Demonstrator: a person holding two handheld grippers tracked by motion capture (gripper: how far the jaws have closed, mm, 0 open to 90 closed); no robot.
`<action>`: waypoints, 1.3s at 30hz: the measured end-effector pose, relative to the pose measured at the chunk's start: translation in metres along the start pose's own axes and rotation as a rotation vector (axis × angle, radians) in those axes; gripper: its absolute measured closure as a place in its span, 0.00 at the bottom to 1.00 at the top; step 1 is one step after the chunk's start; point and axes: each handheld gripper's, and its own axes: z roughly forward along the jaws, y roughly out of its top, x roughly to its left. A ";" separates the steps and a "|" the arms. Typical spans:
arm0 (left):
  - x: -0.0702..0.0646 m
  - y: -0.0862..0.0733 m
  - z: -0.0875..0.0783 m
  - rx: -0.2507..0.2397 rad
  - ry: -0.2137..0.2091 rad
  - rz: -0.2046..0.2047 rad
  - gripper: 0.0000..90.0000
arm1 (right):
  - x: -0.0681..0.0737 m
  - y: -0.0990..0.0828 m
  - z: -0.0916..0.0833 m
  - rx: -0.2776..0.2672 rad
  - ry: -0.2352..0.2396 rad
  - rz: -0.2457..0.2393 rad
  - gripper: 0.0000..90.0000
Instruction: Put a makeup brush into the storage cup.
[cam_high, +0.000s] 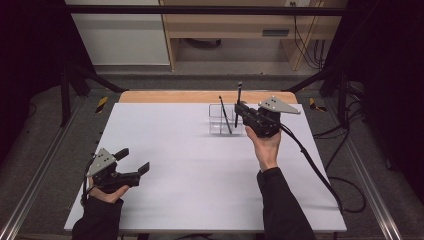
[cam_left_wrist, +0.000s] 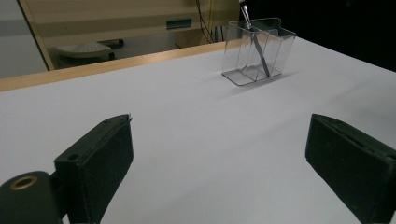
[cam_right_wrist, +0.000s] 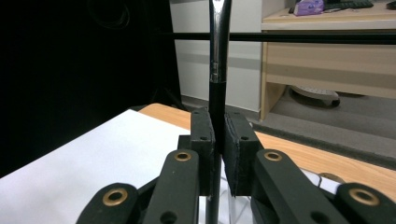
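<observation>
Gripping a thin black utensil (cam_right_wrist: 218, 100) upright in the right gripper (cam_high: 241, 114), jaws clamped tight on its dark handle, with the metal neck rising above the pads toward the top of the right gripper view. Holding it just above the right end of a clear plastic organizer (cam_high: 220, 120), toward the far right of the white table (cam_high: 190, 170). Hovering the utensil's lower end over the organizer's rim, though hard telling from the high view whether it is inside a compartment or just over it. Leaning a second dark utensil (cam_high: 225, 115) inside the organizer, tilted, its top pointing far and left; in the left gripper view showing it slanted through the middle compartments (cam_left_wrist: 259, 51).

Resting the left gripper (cam_high: 136, 162) near the near-left corner of the table, jaws standing wide apart with nothing between them, well apart from the organizer.

Leaving broad bare white surface between the two grippers and across the whole middle and left of the table. Sitting the organizer near the far edge, just short of the wooden strip (cam_high: 200, 96) running along it. Keeping the right gripper's cable (cam_high: 310, 160) trailing off the right edge toward the floor. Leaving less room at the far right than at the near centre.
</observation>
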 end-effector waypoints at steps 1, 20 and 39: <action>0.001 0.000 0.000 -0.001 -0.001 -0.001 0.08 | -0.001 0.001 0.002 0.000 -0.001 0.005 0.93; 0.003 -0.001 0.000 0.000 0.000 -0.001 0.08 | -0.016 0.003 0.041 0.015 -0.067 0.030 0.93; 0.003 0.000 0.000 0.002 -0.001 0.012 0.08 | -0.027 -0.003 0.075 0.016 -0.123 0.028 0.93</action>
